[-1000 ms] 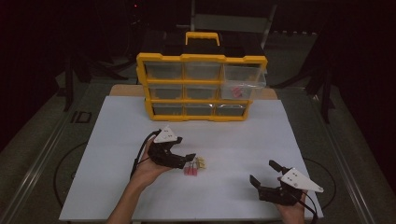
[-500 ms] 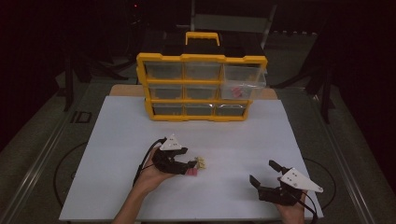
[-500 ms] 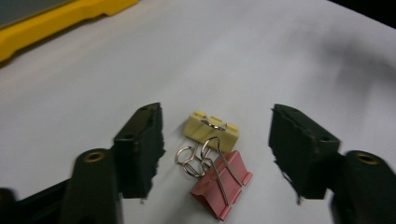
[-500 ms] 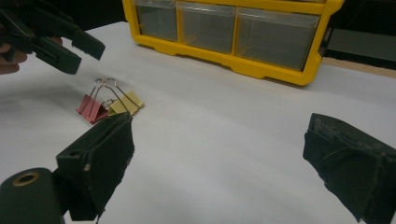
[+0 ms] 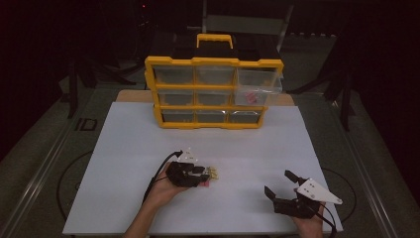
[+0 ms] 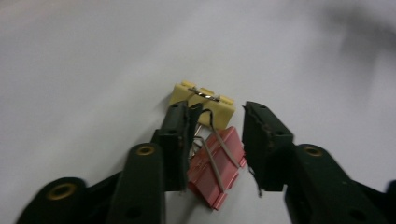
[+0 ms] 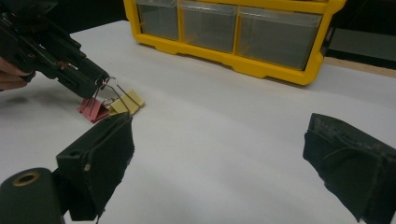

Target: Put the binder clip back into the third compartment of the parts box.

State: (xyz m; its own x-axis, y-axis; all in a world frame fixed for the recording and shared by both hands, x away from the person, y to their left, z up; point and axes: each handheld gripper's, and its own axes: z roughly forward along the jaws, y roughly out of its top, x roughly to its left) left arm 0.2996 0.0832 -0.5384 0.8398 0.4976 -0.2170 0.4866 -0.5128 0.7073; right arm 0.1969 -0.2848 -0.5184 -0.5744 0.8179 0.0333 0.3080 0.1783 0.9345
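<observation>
My left hand-held gripper (image 6: 215, 126) is half open on the white desk (image 5: 148, 144), with the red binder clip (image 6: 217, 170) between its jaws and the yellow binder clip (image 6: 203, 100) just beyond their tips. It grips neither clip. My right hand-held gripper (image 7: 219, 154) is wide open and holds nothing, well apart from both clips.

Two binder clips (image 5: 212, 174) touching on table (image 5: 124, 148), drawer organizer (image 5: 214, 91) behind, left hand-held gripper (image 5: 205, 174) over them.

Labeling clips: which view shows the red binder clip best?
Left gripper view: the red clip lies large between the open left gripper. The right gripper view shows it small, far off; the high view, a speck.
</observation>
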